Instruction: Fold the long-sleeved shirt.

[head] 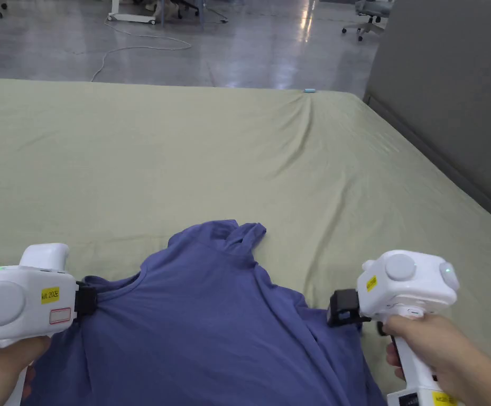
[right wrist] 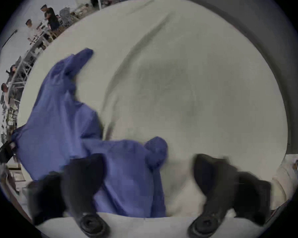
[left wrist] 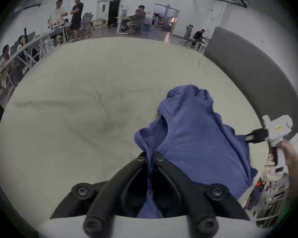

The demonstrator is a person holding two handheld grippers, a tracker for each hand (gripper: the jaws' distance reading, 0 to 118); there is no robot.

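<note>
A blue long-sleeved shirt (head: 212, 328) lies bunched on the pale green table (head: 239, 158), near its front edge. My left gripper (head: 88, 300) is shut on the shirt's edge beside the neckline; in the left gripper view the fabric (left wrist: 196, 138) runs down between the closed jaws of that gripper (left wrist: 150, 157). My right gripper (head: 339, 312) is at the shirt's right edge. In the right gripper view, which is blurred, this gripper (right wrist: 147, 157) stands open, with a fold of the shirt (right wrist: 58, 118) lying between the jaws, close to the left one.
A grey panel (head: 450, 105) stands along the table's right side. A small blue object (head: 309, 90) sits at the far edge. Beyond are a shiny floor with a cable (head: 133, 47), desks, and several people (left wrist: 76, 15).
</note>
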